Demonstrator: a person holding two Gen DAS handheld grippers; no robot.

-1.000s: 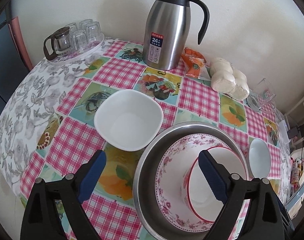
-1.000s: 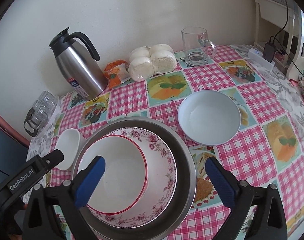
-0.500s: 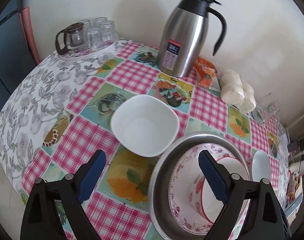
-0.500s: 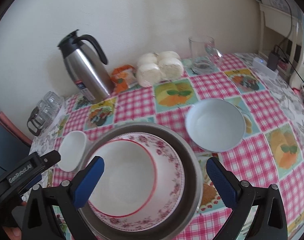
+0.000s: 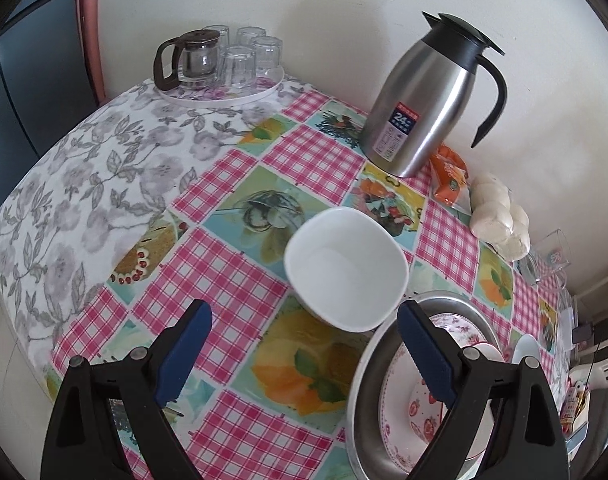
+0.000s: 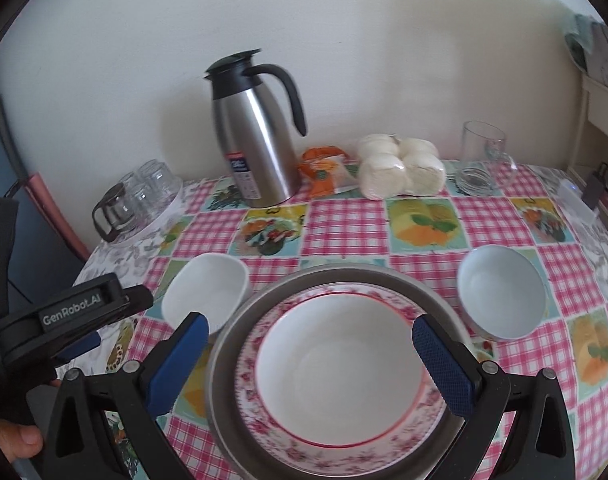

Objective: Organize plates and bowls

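A steel basin [image 6: 231, 344] holds a floral plate [image 6: 263, 412] with a red-rimmed white bowl [image 6: 340, 372] in it; the basin also shows in the left wrist view [image 5: 364, 392]. A square white bowl [image 5: 346, 268] stands left of the basin, also in the right wrist view [image 6: 205, 292]. A pale blue bowl [image 6: 500, 290] stands right of it. My left gripper [image 5: 304, 352] is open and empty, just short of the square bowl. My right gripper [image 6: 310, 364] is open and empty over the stacked bowl.
A steel thermos jug [image 5: 424, 100] stands at the back by the wall, with an orange snack packet [image 5: 448, 176] and bagged buns [image 5: 500, 216] beside it. A tray of glasses [image 5: 223, 64] is at the back left. A glass mug [image 6: 484, 156] is at the back right.
My left gripper has swung left, away from the basin, and now faces the square white bowl. My right gripper has shifted so its jaws straddle the red-rimmed bowl. Both stay open.
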